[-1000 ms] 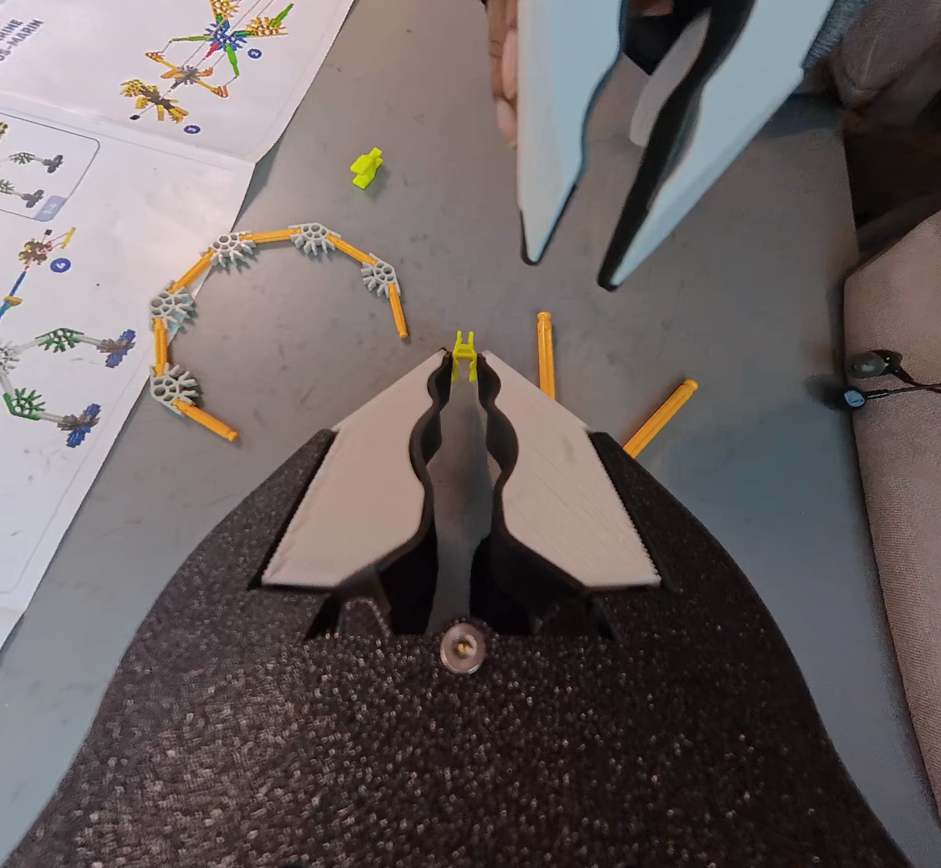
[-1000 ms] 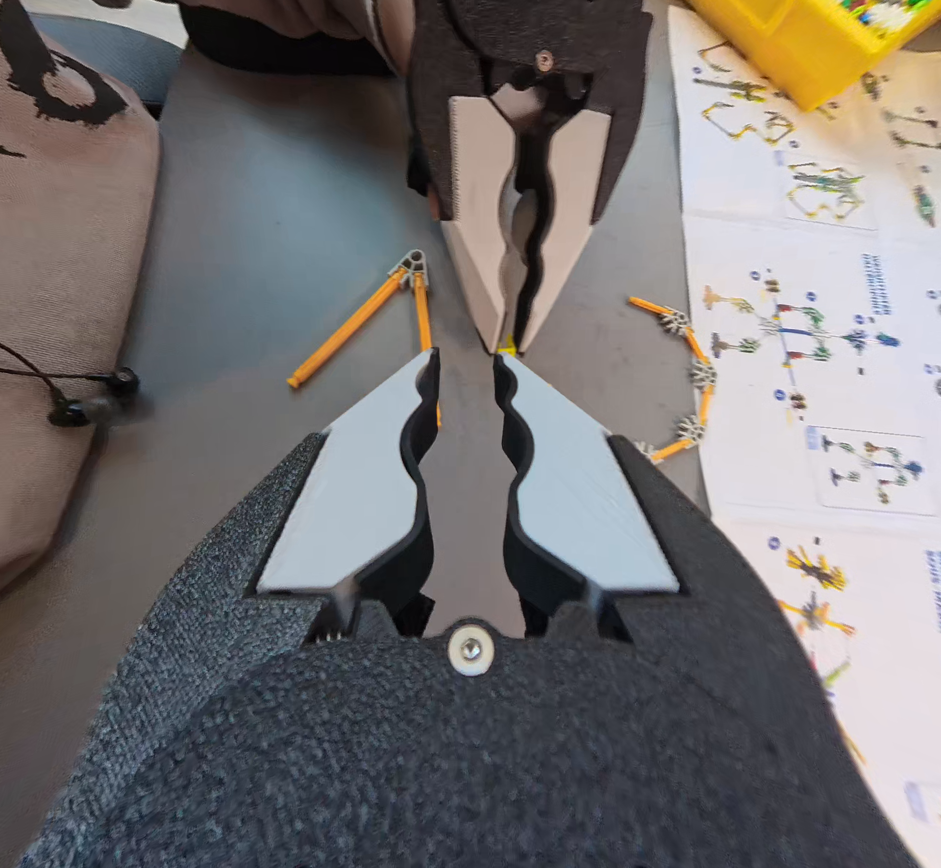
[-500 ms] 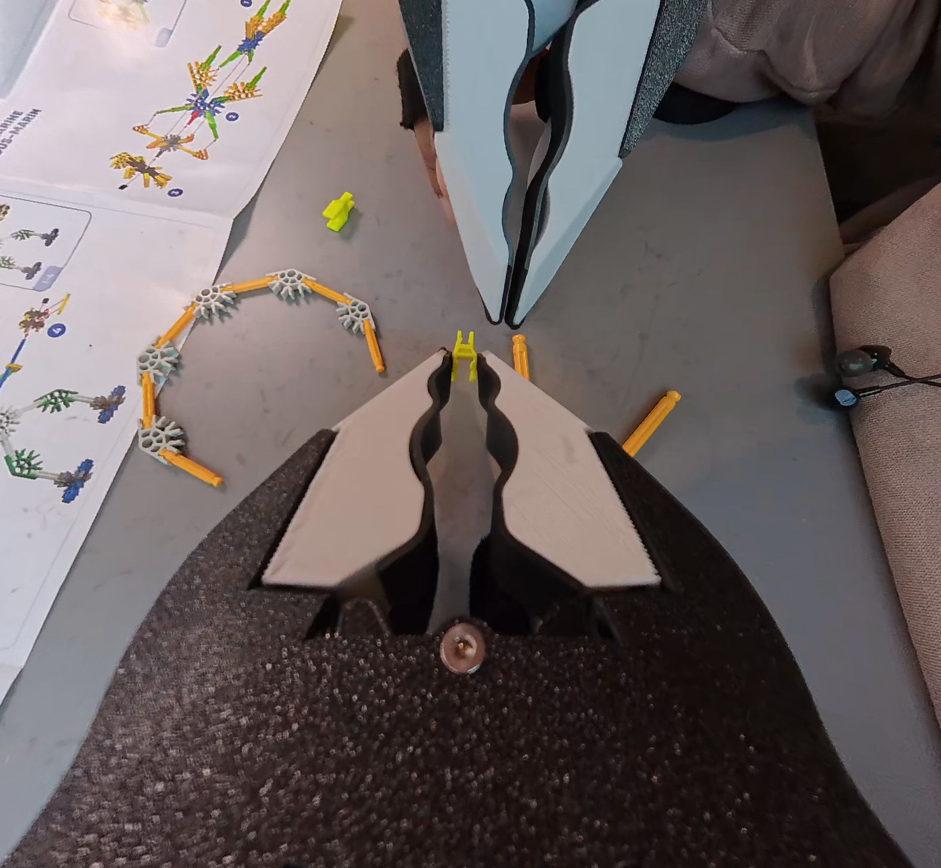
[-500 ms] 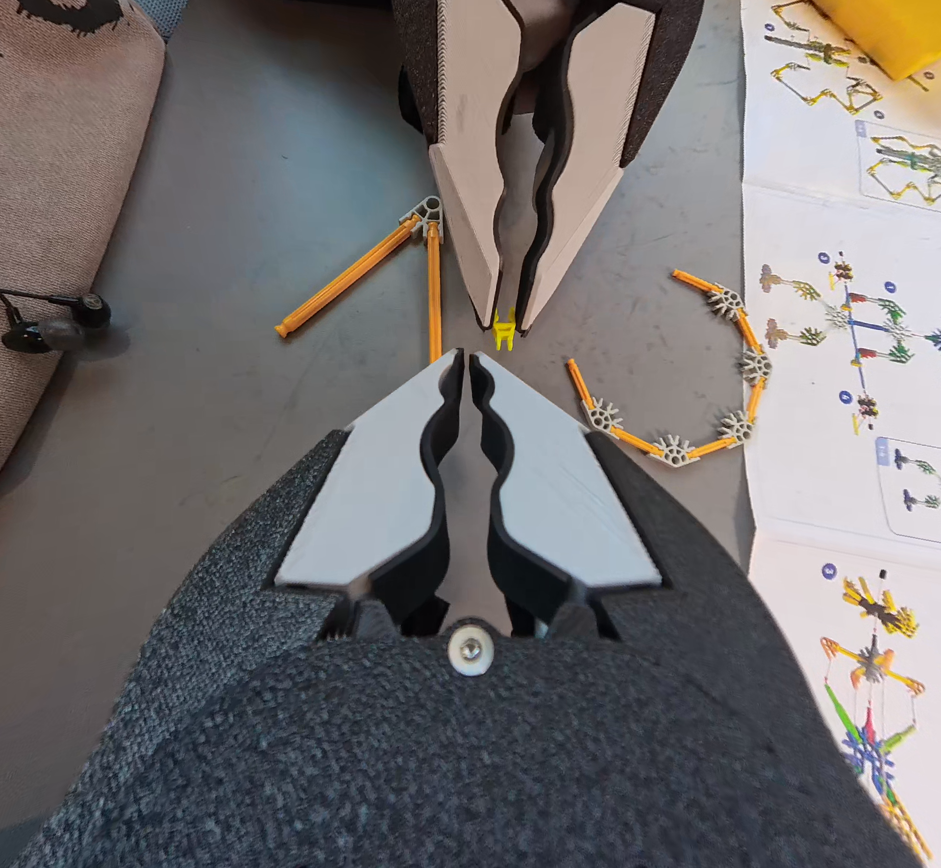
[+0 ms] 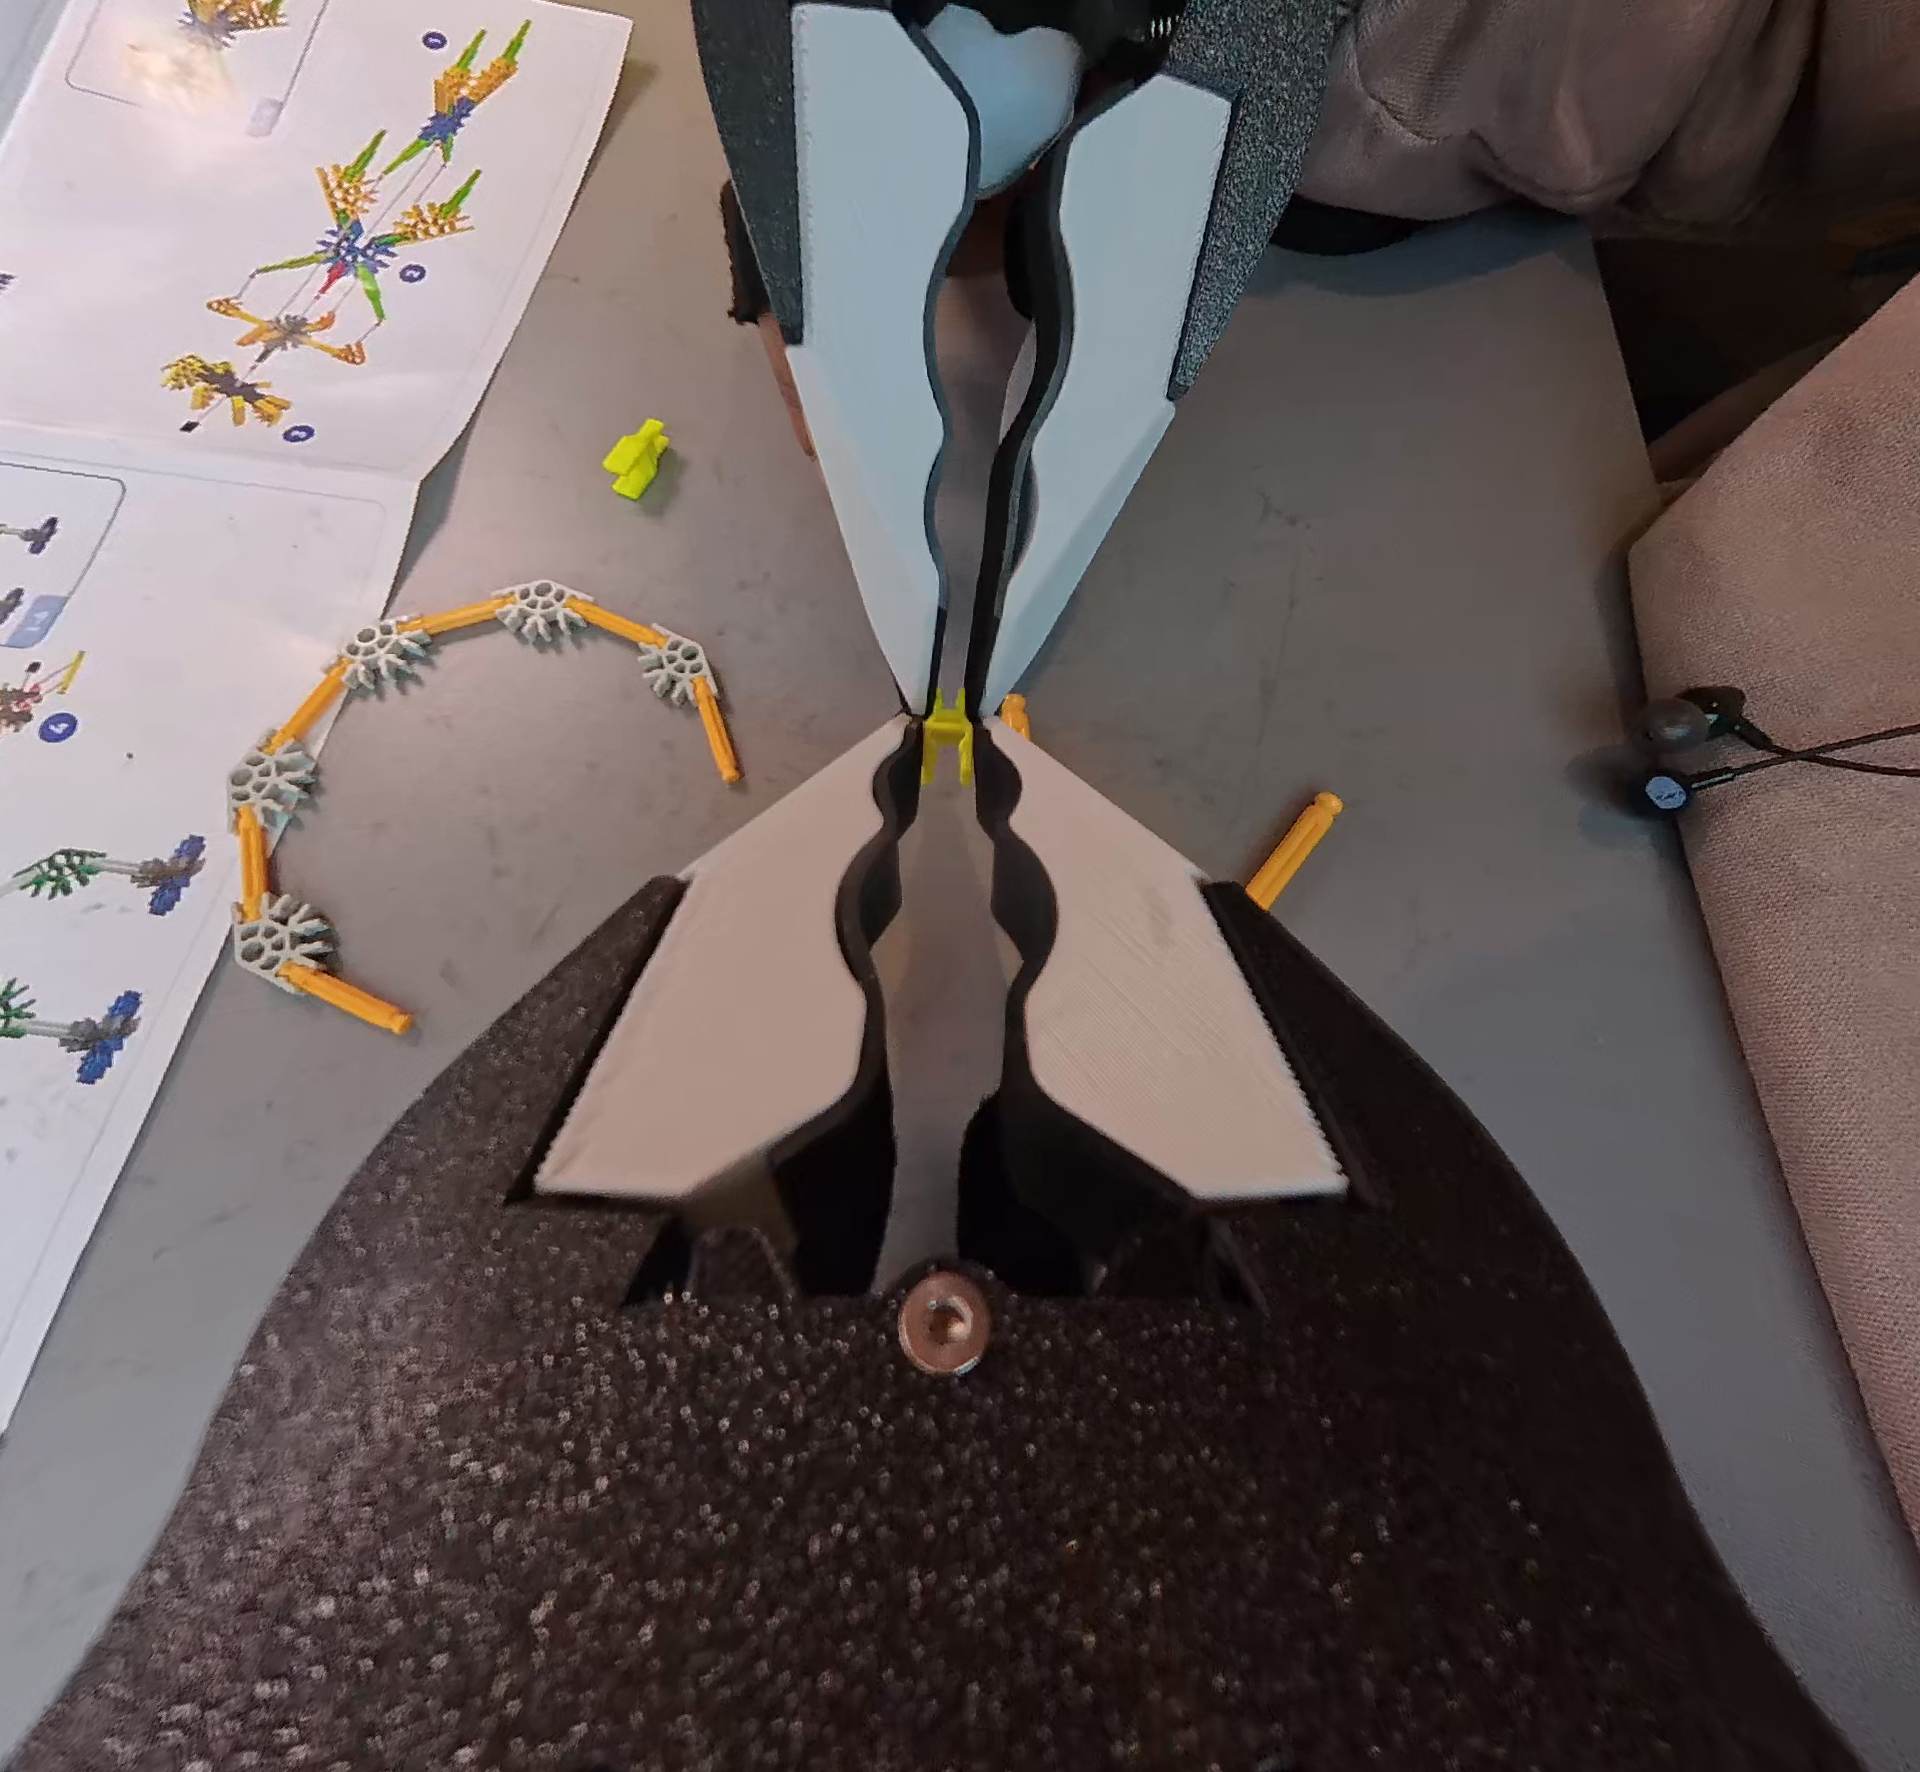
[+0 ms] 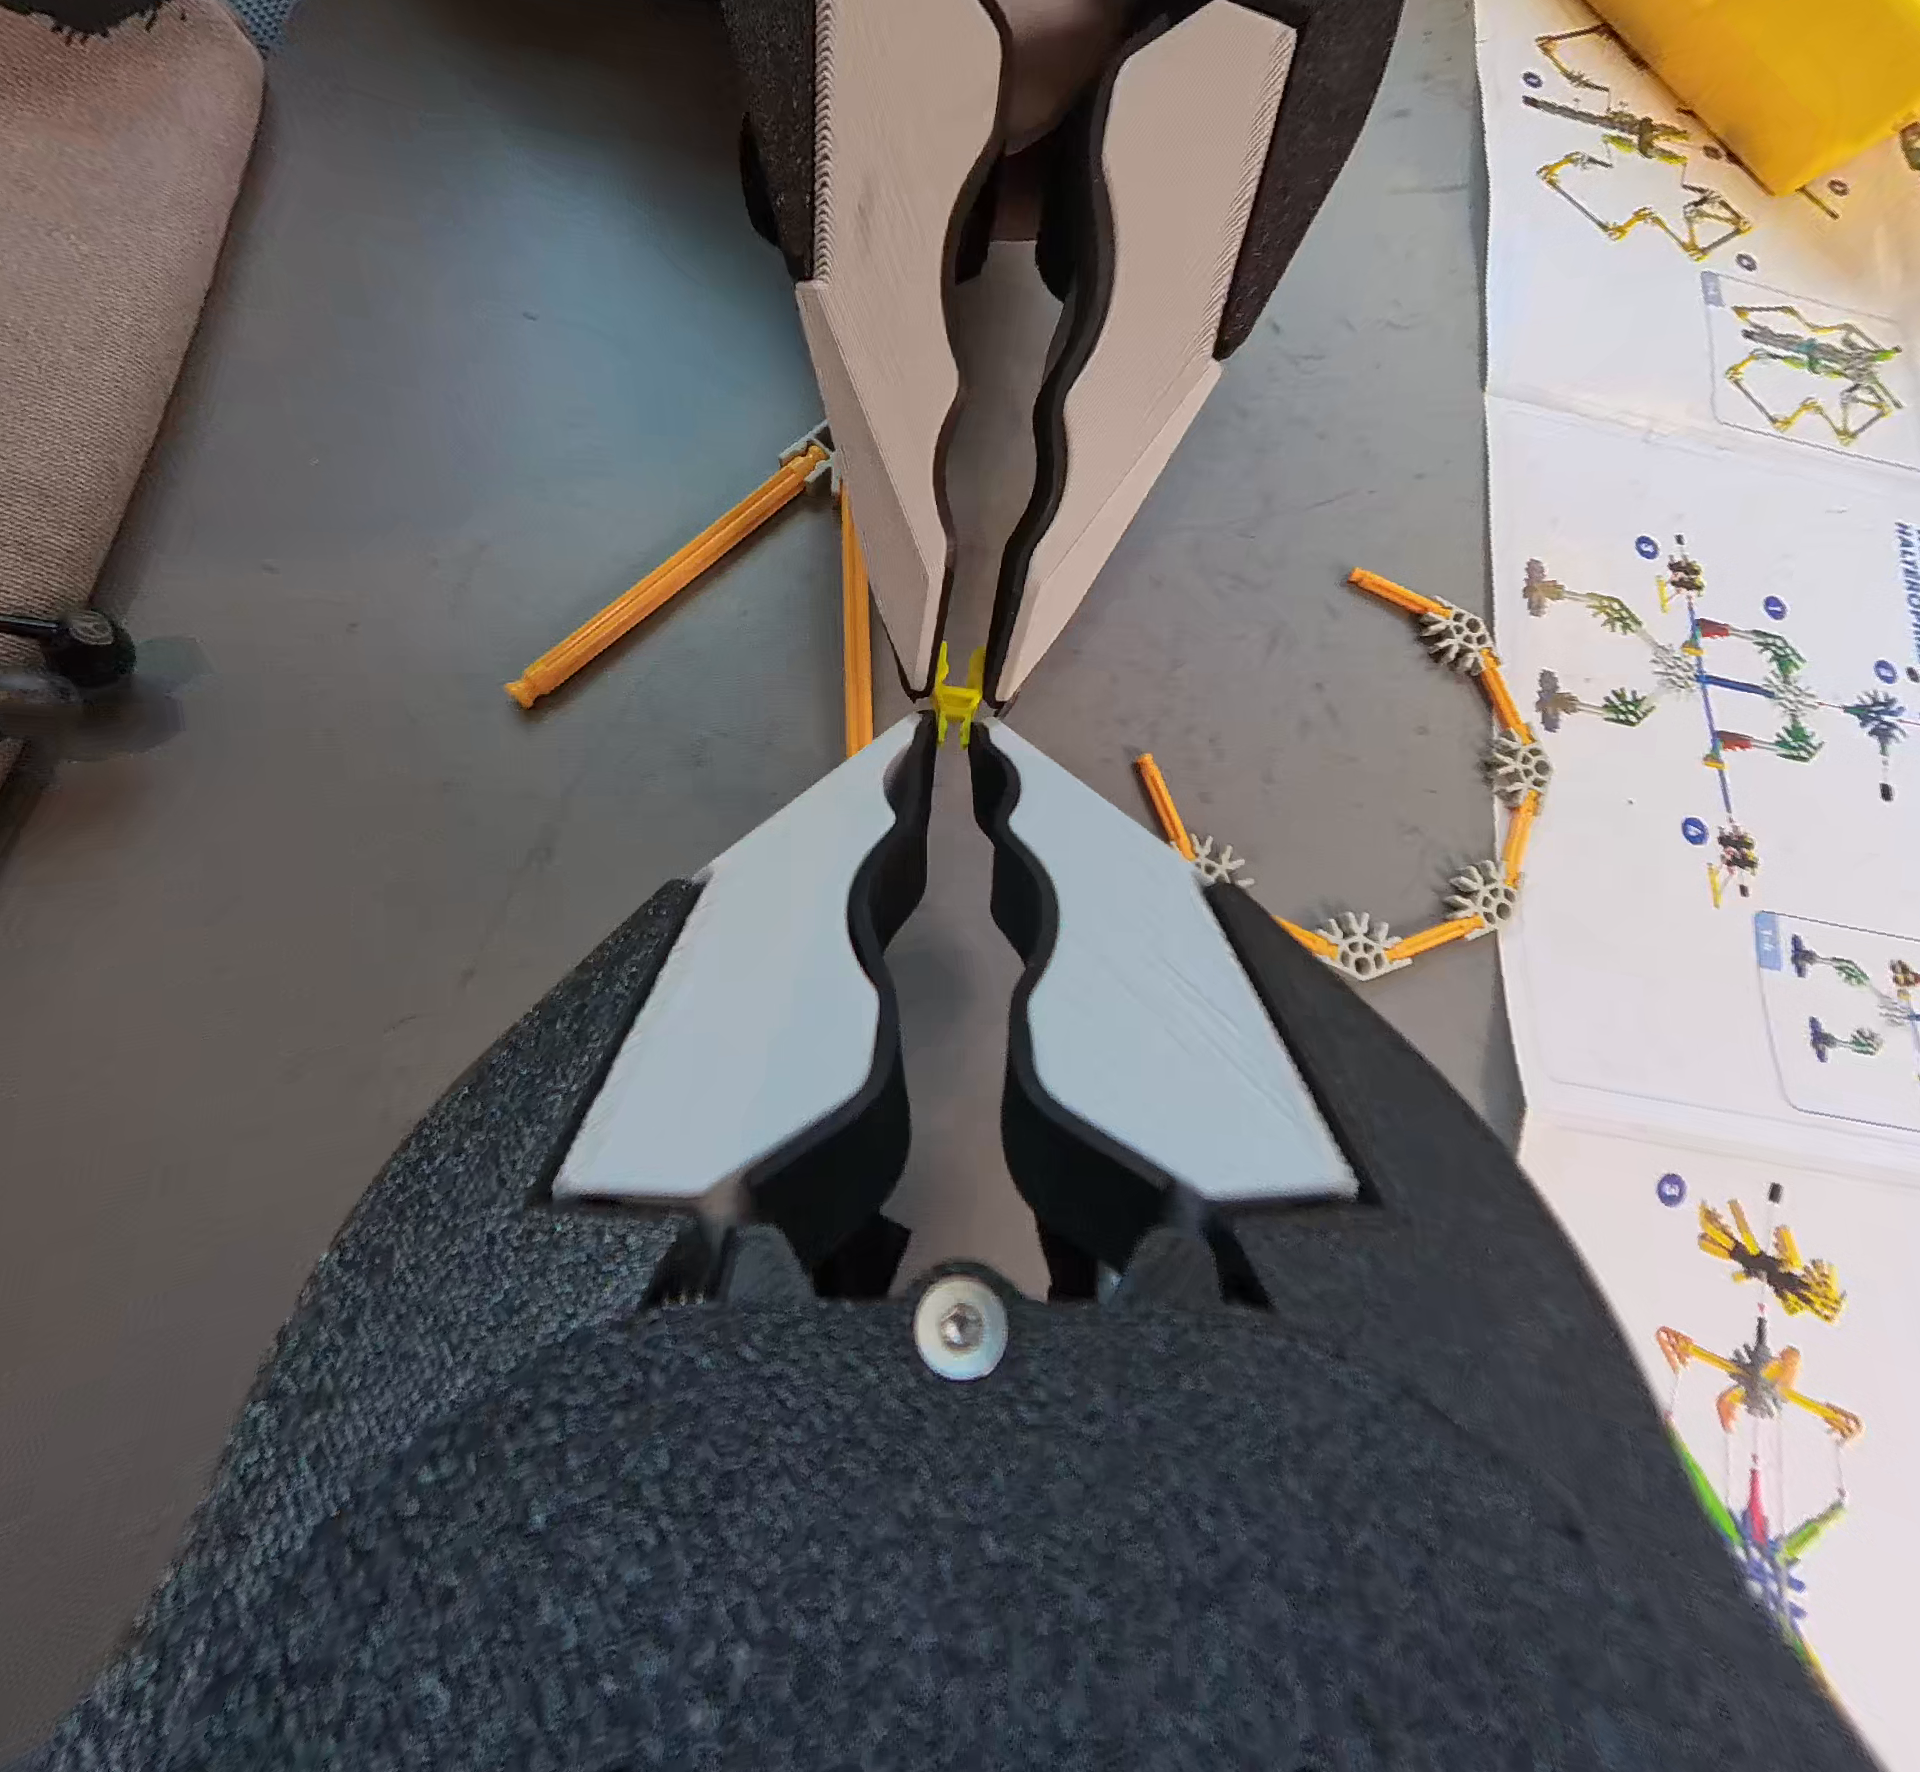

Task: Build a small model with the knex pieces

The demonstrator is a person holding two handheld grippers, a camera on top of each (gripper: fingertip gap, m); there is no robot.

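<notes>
My left gripper [image 5: 945, 754] is clamped on a small yellow clip [image 5: 947, 737]. My right gripper [image 6: 953, 733] meets it tip to tip, pinching the same clip's other end, above the grey table [image 5: 1351, 579]. An orange-and-grey chain [image 5: 416, 683] lies left.

The setting reads as a casual hobby or play corner in a home or lounge rather than a lab. A plain grey counter [image 5: 1403, 579] carries an unfolded building-toy instruction sheet [image 5: 208, 372] at the left of the frame, and a yellow parts bin [image 6: 1704, 8] full of coloured pieces sits at the upper right of the right wrist view. Loose toy rods and connectors [image 5: 436, 735] lie about. Soft brownish upholstery [image 5: 1818, 787], with earphones [image 5: 1683, 746] resting on it, borders the right edge.
</notes>
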